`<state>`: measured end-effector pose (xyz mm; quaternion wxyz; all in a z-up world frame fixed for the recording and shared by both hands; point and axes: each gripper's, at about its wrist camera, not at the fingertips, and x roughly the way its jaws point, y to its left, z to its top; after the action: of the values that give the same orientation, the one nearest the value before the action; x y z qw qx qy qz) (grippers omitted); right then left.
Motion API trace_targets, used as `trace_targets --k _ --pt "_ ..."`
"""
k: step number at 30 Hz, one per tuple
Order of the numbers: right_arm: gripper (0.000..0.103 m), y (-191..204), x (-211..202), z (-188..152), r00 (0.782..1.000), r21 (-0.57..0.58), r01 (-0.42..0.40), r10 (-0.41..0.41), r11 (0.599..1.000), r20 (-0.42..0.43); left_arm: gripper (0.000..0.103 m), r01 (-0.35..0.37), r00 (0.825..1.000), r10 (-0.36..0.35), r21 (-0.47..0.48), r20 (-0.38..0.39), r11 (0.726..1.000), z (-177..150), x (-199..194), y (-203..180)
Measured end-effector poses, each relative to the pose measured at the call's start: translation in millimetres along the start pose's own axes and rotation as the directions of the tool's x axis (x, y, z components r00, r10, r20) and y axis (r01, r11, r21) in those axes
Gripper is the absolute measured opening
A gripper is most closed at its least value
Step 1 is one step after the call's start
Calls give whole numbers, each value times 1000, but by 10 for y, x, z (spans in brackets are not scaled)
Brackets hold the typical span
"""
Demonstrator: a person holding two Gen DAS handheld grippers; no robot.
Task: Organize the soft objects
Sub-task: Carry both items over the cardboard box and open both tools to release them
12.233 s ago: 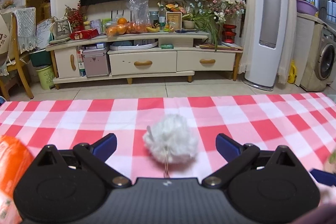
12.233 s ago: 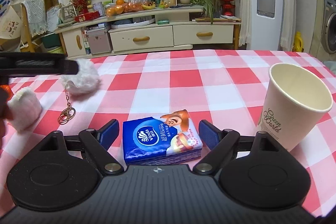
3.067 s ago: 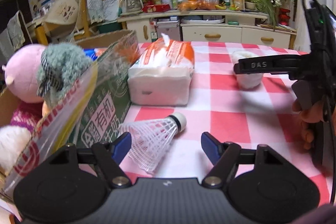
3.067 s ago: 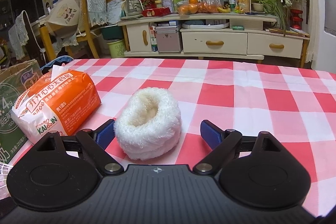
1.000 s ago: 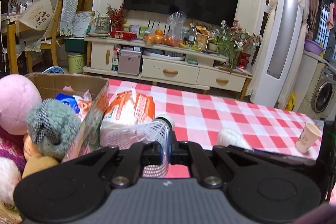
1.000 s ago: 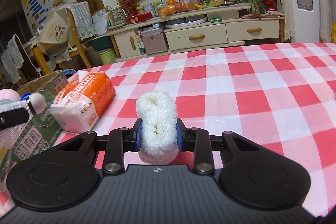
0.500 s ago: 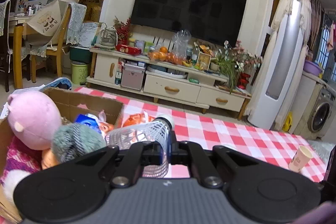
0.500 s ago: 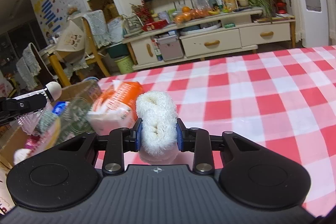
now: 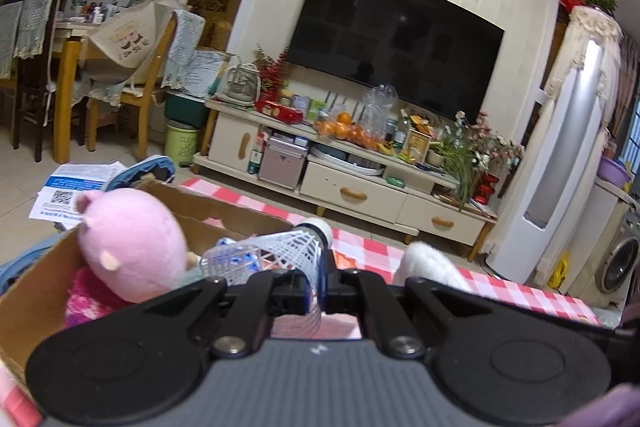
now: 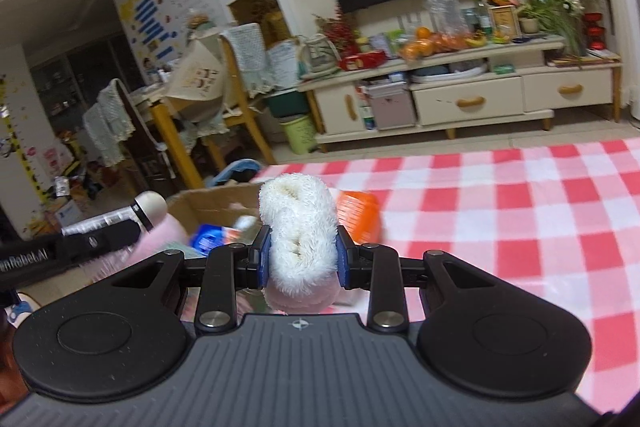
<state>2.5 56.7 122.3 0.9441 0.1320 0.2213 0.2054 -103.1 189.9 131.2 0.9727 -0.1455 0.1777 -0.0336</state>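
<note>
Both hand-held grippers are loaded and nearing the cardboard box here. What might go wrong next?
1. The left hand-held gripper pinches the shuttlecock by its thin mesh skirt, which looks squashed; it may deform further or slip out.
2. The cardboard box already holds a pink plush rising above its rim, so dropped items might bounce out.
3. The right hand-held gripper, carrying the white fluffy piece, is close beside the left one; they may collide over the box.

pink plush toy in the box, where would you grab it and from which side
Probably the round head of the pink plush toy, from above. It sticks up over the wall of the cardboard box, while its lower part is sunk among other items. Both grippers are full now: left with shuttlecock, right with white fluffy ring.
</note>
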Motion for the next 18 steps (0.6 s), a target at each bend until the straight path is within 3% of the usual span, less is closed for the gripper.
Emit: trace_targets --k 9,18 --pt "37 297 500 194 996 -50 -81 80 995 -34 1 -63 998 62 -49 -17 997 59 -42 329" --pt "38 507 996 270 985 -63 -158 153 985 -85 1 -161 982 155 -50 -109 986 -13 -1 661"
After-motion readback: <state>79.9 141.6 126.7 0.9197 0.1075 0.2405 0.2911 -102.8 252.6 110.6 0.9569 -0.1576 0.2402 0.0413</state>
